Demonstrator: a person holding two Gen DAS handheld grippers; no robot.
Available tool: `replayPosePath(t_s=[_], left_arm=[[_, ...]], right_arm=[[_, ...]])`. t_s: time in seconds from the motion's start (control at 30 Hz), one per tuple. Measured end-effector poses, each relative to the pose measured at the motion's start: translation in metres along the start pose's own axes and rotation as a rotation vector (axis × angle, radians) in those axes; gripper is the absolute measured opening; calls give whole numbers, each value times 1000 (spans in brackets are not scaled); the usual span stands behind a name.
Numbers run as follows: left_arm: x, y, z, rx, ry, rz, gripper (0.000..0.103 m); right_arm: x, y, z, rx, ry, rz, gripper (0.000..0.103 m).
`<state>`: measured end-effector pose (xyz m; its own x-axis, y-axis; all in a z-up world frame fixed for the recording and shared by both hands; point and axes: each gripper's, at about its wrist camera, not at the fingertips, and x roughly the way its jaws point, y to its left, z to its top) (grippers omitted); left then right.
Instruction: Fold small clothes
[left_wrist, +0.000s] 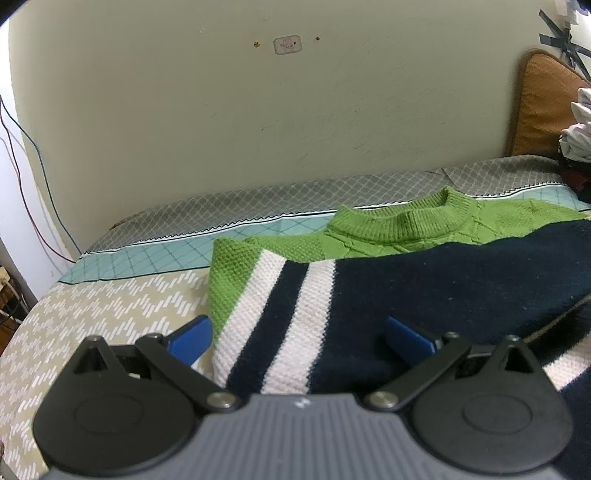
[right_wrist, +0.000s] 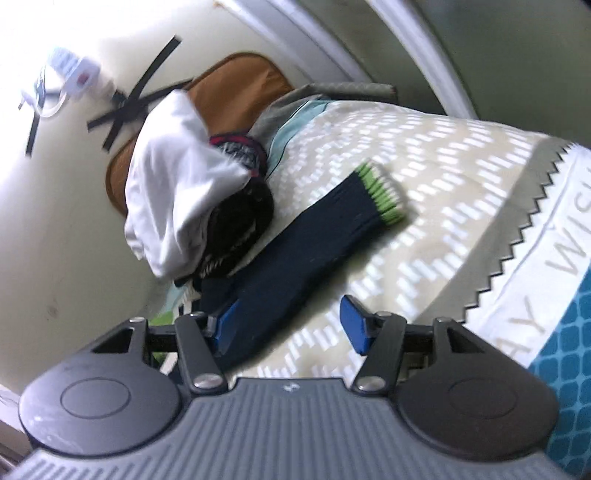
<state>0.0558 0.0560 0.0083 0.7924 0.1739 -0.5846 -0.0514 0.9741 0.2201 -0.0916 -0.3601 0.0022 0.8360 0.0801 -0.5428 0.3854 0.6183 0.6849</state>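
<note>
The left gripper (left_wrist: 297, 334) is hovering released over the sweater (left_wrist: 369, 295) on the bed (left_wrist: 110, 306); the right gripper (right_wrist: 291, 325), also released, is straddling its sleeve (right_wrist: 314, 243) for folding inward.

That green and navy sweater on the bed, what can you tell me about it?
The sweater is a small chunky knit lying flat on the patterned bedspread. It has a green ribbed collar and shoulders, a navy body, and white and navy stripes on a sleeve folded over it. The other navy sleeve stretches out, ending in a green-striped cuff. Both open tools hover just above it.
</note>
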Motion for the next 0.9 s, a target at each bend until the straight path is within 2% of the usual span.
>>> replayPosePath(t_s=[0.1, 0.13, 0.17, 0.2, 0.23, 0.3, 0.4, 0.47, 0.53, 0.67, 0.73, 0.8, 0.9], left_arm=[[-1, 1, 0, -7, 1, 2, 103], [-1, 1, 0, -11, 2, 3, 103], [-1, 2, 1, -16, 3, 7, 103], [-1, 3, 1, -20, 4, 11, 103], [-1, 4, 1, -26, 4, 13, 103], [-3, 7, 1, -39, -5, 15, 103], [-10, 13, 0, -69, -51, -18, 103], [-15, 20, 0, -105, -81, -48, 103], [-21, 33, 0, -163, -111, -97, 103], [-23, 75, -1, -363, -122, -193, 103], [-22, 97, -3, -473, -113, -218, 103], [-22, 113, -5, -549, -118, -217, 103], [-25, 127, -7, -594, -141, -189, 103]], right_arm=[[16, 6, 6, 0, -48, -29, 61], [25, 7, 9, -12, -69, -34, 56], [30, 7, 13, -32, -80, -68, 28], [36, 8, 17, -42, -76, -111, 9], [36, 6, 21, -20, -92, -112, 9], [18, 12, 25, 3, -180, -77, 8], [-18, 48, 33, -79, -331, -16, 8], [-35, 87, 35, -185, -402, 27, 8], [-41, 134, 27, -344, -446, 53, 8], [-22, 218, -9, -590, -399, 152, 8], [-2, 261, -40, -717, -358, 202, 8], [20, 296, -76, -839, -305, 250, 8], [58, 337, -146, -1038, -178, 337, 9]])
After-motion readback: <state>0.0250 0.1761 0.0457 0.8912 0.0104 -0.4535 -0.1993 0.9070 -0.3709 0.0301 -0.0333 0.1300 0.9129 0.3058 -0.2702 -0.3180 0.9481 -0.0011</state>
